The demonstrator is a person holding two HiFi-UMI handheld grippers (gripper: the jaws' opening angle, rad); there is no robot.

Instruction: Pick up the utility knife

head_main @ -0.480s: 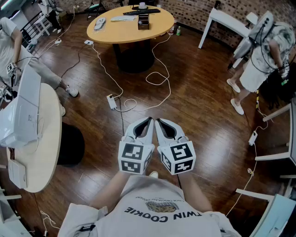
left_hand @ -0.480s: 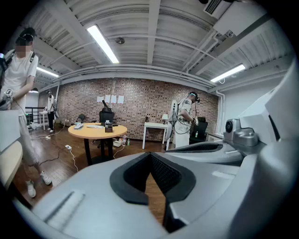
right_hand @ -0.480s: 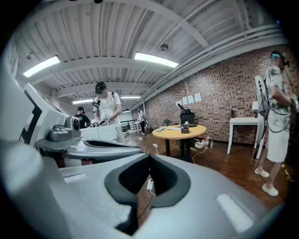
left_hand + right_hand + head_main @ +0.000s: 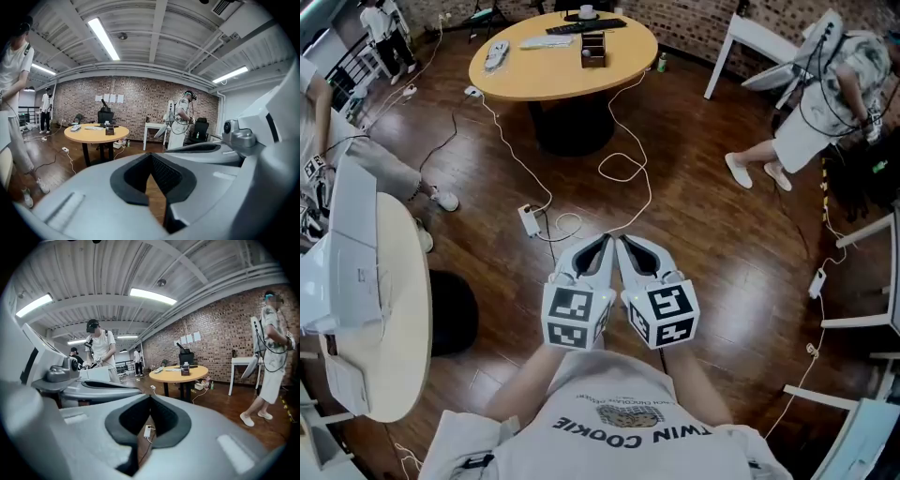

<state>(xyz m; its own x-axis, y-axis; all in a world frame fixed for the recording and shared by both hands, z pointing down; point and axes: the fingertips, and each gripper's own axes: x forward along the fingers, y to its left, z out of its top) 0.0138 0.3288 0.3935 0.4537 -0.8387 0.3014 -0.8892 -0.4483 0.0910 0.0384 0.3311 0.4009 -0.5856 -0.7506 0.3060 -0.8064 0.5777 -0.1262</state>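
Note:
I hold both grippers side by side at waist height over the wooden floor, their marker cubes facing up. My left gripper (image 4: 602, 246) (image 4: 151, 157) is shut with nothing in it. My right gripper (image 4: 624, 246) (image 4: 150, 398) is also shut and empty. Far ahead stands a round yellow table (image 4: 562, 58) (image 4: 96, 133) (image 4: 178, 372) carrying a small dark box (image 4: 592, 49), a long black item (image 4: 586, 25) and a pale remote-like object (image 4: 497, 52). I cannot make out a utility knife among them from here.
A white cable with a power strip (image 4: 528, 221) snakes across the floor between me and the table. A pale round table (image 4: 389, 309) with a white machine (image 4: 342, 244) and a black stool (image 4: 450, 309) are at left. A person (image 4: 825, 103) walks at right by a white desk (image 4: 759, 37).
The person at the right has stepped further left and toward the white desk. My view has shifted slightly; both grippers keep the same pose and stay shut.

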